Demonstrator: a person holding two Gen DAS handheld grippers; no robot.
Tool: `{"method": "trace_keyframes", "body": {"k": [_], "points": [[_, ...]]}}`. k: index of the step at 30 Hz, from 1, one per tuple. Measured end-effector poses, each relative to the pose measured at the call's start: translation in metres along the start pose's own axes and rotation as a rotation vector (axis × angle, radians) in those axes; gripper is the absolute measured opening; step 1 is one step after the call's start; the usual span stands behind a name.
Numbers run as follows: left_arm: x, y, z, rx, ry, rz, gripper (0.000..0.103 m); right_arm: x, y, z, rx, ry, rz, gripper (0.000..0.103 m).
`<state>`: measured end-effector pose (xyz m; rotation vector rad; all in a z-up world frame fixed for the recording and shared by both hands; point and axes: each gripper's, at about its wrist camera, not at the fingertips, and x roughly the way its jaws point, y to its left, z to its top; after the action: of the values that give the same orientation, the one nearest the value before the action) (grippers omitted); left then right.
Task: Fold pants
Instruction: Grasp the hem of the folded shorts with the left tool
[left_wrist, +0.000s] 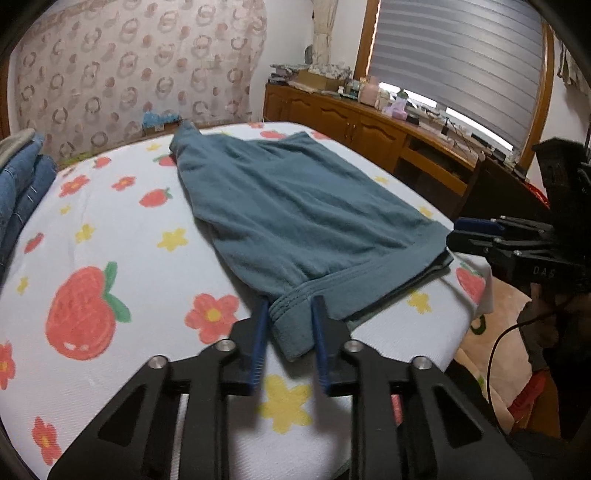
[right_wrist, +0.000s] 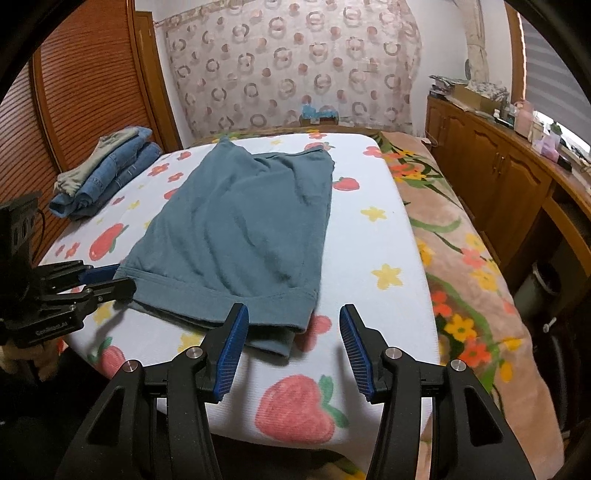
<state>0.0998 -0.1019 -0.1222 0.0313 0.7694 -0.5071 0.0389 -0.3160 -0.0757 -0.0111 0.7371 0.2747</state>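
Now: left tongs (left_wrist: 289, 314) seemingly pinching pants (left_wrist: 295, 206) hem corner | right tongs (right_wrist: 293, 325) half-open, empty, straddling other corner.

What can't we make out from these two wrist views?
- Left tongs: whether the pads really pinch the teal pants; the corner's underside is hidden in the left wrist view.
- Folded jeans: cut off by the left wrist view's edge.
- Clutter on the wooden cabinet: too small in both views.
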Motion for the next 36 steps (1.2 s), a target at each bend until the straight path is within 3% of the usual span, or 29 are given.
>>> {"method": "trace_keyframes", "body": {"k": [10,18,19,23,26,32,36], "points": [[-0.004,0.004,-0.001,-0.004,0.009,0.004,0.020,-0.004,0.004,-0.001,0.010,-0.033,0.022,0.053],[0.000,0.005,-0.003,-0.006,0.017,0.007,0.020,0.015,0.002,0.002,0.054,-0.026,0.024,0.053],[0.000,0.005,-0.003,-0.007,0.017,0.006,0.020,0.019,0.002,0.002,0.060,-0.025,0.017,0.052],[0.000,0.005,-0.003,-0.007,0.017,0.007,0.020,0.021,0.002,0.001,0.069,-0.021,0.023,0.023],[0.000,0.005,-0.003,-0.008,0.017,0.006,0.020,0.015,0.007,0.002,0.048,-0.031,0.033,0.010],[-0.002,0.003,-0.005,0.009,0.016,0.017,0.020,0.000,0.012,0.004,0.030,-0.055,0.072,0.008],[-0.001,0.003,-0.007,0.012,0.017,0.018,0.020,0.005,0.015,-0.001,0.012,-0.029,0.050,0.008]]}}
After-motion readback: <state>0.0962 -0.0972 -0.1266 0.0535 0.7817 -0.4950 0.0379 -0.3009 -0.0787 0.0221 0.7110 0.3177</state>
